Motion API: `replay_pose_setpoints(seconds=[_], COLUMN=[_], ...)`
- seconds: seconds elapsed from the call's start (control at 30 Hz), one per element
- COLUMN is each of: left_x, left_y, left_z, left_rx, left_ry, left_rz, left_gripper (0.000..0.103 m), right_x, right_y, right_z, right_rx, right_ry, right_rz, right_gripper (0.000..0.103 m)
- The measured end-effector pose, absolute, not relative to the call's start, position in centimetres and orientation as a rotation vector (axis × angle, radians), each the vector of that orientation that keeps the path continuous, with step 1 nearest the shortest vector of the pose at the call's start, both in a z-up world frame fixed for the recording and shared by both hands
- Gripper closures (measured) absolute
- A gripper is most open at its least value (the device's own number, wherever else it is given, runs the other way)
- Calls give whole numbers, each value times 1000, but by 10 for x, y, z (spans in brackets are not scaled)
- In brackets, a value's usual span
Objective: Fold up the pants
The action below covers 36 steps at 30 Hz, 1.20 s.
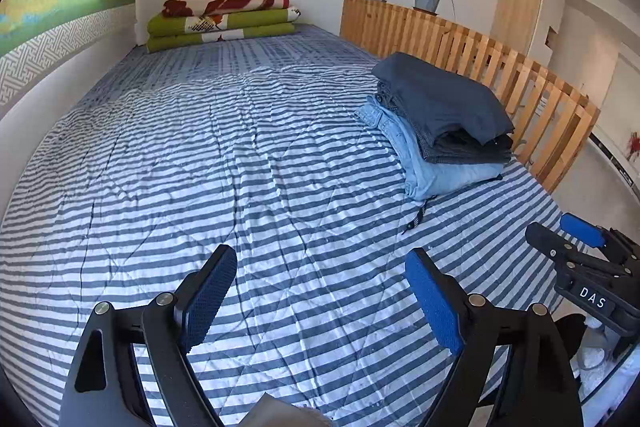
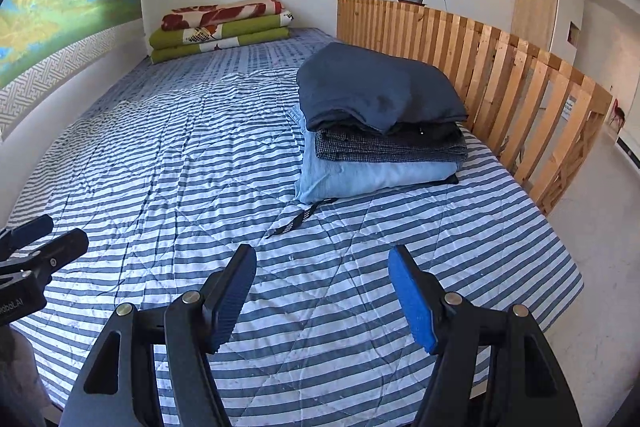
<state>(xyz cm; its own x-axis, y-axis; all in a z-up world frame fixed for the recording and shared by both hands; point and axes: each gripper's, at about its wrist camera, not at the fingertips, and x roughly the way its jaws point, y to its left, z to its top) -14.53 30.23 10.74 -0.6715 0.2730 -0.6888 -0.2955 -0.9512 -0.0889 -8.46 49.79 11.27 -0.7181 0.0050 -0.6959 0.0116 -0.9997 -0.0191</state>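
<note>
Both grippers empty, left fingers [image 1: 434,303] and right fingers [image 2: 412,299] spread apart over striped bed [image 2: 200,167]. Folded pants stack [image 2: 380,131] at 1 o'clock; reach its top pair, grab waistband corners evenly.

pants stack [image 2: 380,131] on bed [image 2: 180,167] | railing [image 2: 520,99] right | blankets [image 2: 224,27] behind

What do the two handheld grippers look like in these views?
Both the left gripper and the right gripper are matte black, with angular linkage arms, round silver pivot pins and ribbed blue pads on the fingers. The right gripper's body carries a label with white lettering reading DAS.
</note>
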Motion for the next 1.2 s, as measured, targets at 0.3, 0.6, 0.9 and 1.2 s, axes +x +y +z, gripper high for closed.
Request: replay_pose_setpoints(seconds=[0.3,0.6,0.9,1.2], left_x=[-139,-138,-137,-134], left_y=[308,302,296,300], left_z=[121,105,110,109], left_rx=[-1011,-1066,-1050,-1049], left_ry=[47,38,15,31], left_rz=[2574,2574,2579,2562], left_gripper=[12,11,11,11], right_x=[-82,-81,-82,-82], right_y=[499,495,494,496], right_z=[120,116,121,120], right_rx=[1173,1190,1173,1174], right_ry=[41,73,61,56], right_rz=[-2936,-2919,-2929,-2929], right_gripper=[38,38,38,38])
